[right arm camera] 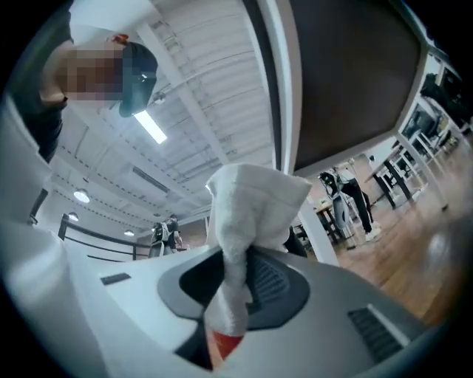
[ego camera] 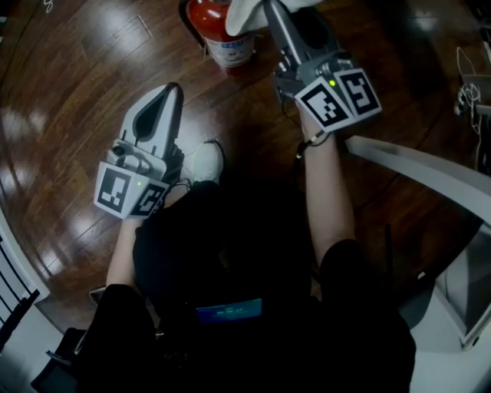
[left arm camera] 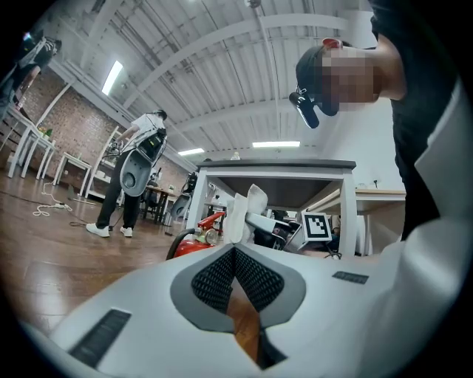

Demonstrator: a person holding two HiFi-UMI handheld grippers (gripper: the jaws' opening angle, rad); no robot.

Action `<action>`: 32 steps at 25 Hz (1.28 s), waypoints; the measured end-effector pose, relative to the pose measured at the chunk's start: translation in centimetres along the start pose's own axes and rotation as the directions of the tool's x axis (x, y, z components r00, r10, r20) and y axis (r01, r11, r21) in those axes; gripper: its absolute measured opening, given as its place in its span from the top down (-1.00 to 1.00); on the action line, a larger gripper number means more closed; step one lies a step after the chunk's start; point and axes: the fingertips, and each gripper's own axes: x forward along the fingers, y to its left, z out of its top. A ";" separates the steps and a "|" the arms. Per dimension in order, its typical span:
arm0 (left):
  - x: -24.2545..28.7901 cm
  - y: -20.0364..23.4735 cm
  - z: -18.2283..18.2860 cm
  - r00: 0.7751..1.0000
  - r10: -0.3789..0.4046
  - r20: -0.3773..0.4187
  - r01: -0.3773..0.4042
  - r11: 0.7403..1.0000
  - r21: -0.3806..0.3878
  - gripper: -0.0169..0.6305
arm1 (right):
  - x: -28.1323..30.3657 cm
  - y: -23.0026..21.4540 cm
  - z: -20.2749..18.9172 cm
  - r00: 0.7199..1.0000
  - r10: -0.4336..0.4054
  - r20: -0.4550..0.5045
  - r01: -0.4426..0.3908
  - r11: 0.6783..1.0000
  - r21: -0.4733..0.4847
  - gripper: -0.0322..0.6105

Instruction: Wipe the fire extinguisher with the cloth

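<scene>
A red fire extinguisher [ego camera: 219, 27] with a white label stands on the wooden floor at the top of the head view; the left gripper view shows the extinguisher [left arm camera: 194, 242] low and ahead. My right gripper [ego camera: 265, 9] is shut on a white cloth [ego camera: 244, 15], which rests on top of the extinguisher. In the right gripper view the cloth [right arm camera: 247, 221] bunches up out of the jaws, with red showing below it. My left gripper [ego camera: 170, 92] hangs lower left, away from the extinguisher, jaws closed together with nothing in them.
A white table [ego camera: 430, 173] stands at the right, its leg [left arm camera: 353, 214] beside the extinguisher. My white shoe [ego camera: 203, 163] is on the dark wood floor [ego camera: 69, 84]. Another person [left arm camera: 133, 177] stands far off at the left, among tables.
</scene>
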 end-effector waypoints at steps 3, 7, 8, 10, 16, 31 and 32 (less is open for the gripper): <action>-0.2 0.0 0.0 1.000 0.004 0.002 -0.004 1.000 0.000 0.95 | 1.6 1.4 -0.6 0.998 0.001 -0.059 -0.005 0.997 -0.076 0.61; -0.2 0.1 0.1 1.000 0.004 0.006 -0.004 1.000 0.000 0.95 | 2.2 2.0 -4.8 0.983 -0.021 -0.180 -0.001 0.993 -0.122 0.61; -0.2 0.2 0.1 1.000 0.004 0.007 -0.004 1.000 -0.001 0.95 | 2.0 1.9 -5.9 0.979 -0.027 -0.201 0.003 0.993 -0.119 0.61; -0.1 0.3 0.1 1.000 0.002 0.007 -0.002 1.000 -0.004 0.95 | 1.2 1.6 -7.8 0.975 -0.036 -0.219 0.014 0.995 -0.098 0.61; 0.0 0.6 0.1 1.000 0.007 0.005 -0.007 1.000 -0.004 0.95 | -1.2 0.2 -11.5 0.961 -0.071 -0.266 0.064 0.997 -0.033 0.61; -0.6 0.6 0.0 1.000 0.018 0.001 -0.018 1.000 -0.004 0.95 | -5.7 -5.3 -29.7 0.768 -0.131 -0.627 0.154 0.988 -0.017 0.61; -0.6 0.6 0.0 1.000 0.019 0.000 -0.019 1.000 -0.004 0.95 | -5.7 -5.4 -30.0 0.764 -0.132 -0.631 0.157 0.987 -0.017 0.61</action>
